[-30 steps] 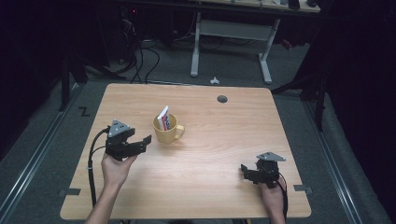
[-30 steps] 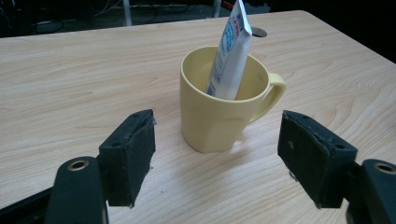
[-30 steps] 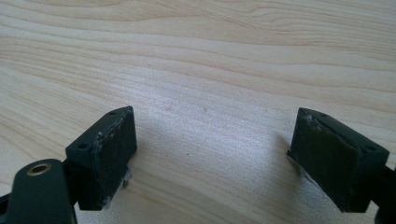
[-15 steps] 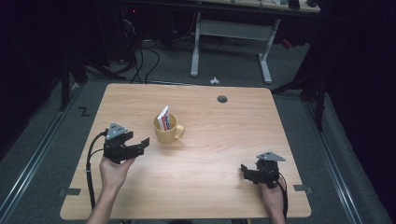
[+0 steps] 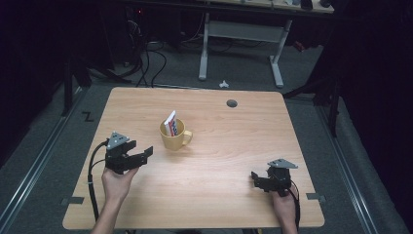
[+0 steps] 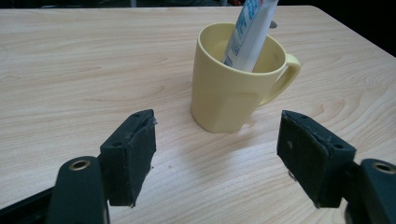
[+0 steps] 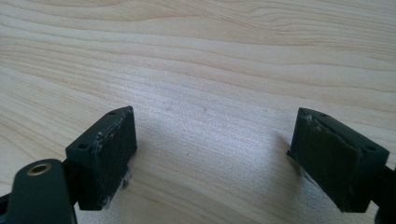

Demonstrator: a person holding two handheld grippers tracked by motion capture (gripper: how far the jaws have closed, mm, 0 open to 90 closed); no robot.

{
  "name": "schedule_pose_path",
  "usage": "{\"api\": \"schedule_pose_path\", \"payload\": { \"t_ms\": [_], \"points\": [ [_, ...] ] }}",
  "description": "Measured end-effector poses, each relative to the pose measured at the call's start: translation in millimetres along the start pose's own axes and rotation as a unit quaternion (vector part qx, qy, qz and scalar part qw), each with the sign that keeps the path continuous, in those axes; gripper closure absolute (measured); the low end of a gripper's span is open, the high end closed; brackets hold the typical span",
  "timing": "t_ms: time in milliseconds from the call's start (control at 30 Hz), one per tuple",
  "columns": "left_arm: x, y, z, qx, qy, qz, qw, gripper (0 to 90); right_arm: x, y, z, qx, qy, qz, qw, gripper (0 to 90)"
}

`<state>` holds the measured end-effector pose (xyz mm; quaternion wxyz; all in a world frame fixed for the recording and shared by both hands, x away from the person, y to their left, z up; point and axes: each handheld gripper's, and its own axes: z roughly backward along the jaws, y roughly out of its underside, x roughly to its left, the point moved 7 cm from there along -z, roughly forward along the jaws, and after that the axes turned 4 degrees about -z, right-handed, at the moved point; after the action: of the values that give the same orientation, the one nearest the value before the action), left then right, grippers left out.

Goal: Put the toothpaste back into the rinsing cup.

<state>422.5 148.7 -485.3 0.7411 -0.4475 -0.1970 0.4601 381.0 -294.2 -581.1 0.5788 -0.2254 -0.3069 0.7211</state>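
A yellow mug (image 5: 175, 136) stands left of the middle of the wooden table (image 5: 243, 141), its handle to the right. A white, blue and red packet (image 5: 170, 123) leans upright inside it. My left gripper (image 5: 142, 156) hovers open a short way to the mug's left and nearer the front edge, jaws pointing at it. In the left gripper view the mug (image 6: 231, 88) and packet (image 6: 250, 32) sit just beyond the wide-apart jaws of the left gripper (image 6: 217, 135), apart from them. My right gripper (image 5: 255, 177) rests open near the front right corner; its view has the right gripper (image 7: 212, 135) over bare wood.
A round cable hole (image 5: 232, 103) sits near the table's far edge. Beyond the table stand a grey desk frame (image 5: 243, 31) and loose cables (image 5: 151, 53) on the dark floor. Each gripper's cable trails off the front edge.
My left gripper has drawn back slightly from the mug, toward the front edge and a little left. The right gripper has kept still.
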Motion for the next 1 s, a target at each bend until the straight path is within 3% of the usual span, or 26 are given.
{"api": "schedule_pose_path", "payload": {
  "t_ms": [1000],
  "points": [
    [14.4,20.6,4.4,0.005,-0.016,0.023,0.9996,28.5,0.0,0.0,0.0,0.0,0.0,0.0,1.0,14.4]
  ]
}}
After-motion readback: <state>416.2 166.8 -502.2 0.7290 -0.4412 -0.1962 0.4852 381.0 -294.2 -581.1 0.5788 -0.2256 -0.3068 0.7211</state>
